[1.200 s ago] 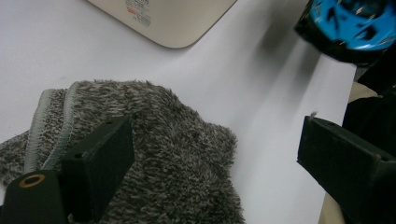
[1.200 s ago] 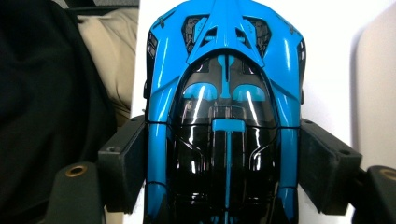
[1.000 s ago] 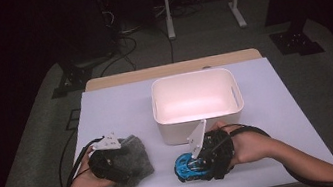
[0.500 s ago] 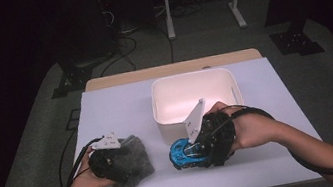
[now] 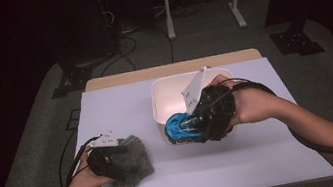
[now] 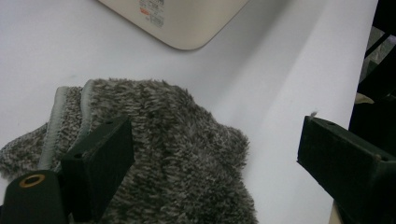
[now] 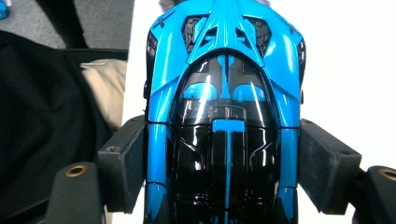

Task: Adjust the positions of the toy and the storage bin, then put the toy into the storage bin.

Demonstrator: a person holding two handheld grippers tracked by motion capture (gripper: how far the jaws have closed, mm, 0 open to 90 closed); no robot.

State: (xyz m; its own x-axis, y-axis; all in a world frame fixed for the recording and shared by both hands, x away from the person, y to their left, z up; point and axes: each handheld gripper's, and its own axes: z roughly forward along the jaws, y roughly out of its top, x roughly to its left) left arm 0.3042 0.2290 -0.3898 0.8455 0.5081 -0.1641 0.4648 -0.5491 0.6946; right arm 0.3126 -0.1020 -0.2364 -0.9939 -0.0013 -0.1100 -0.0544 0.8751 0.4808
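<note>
Glossy blue-and-black toy car (image 7: pixel 224 116), fuzzy grey cloth (image 6: pixel 177 154), cream-white bin (image 5: pixel 166 104), pale lavender-white table (image 5: pixel 265 154), black grippers

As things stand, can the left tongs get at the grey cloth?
Probably yes: the left tongs stand open directly over the grey cloth, one pad on the pile, nothing between; the white bin sits apart.

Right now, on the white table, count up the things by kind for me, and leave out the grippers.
Blue and black toy car, held off the table in the right gripper: 1
Grey fuzzy cloth: 1
White bin: 1
Total: 3
</note>
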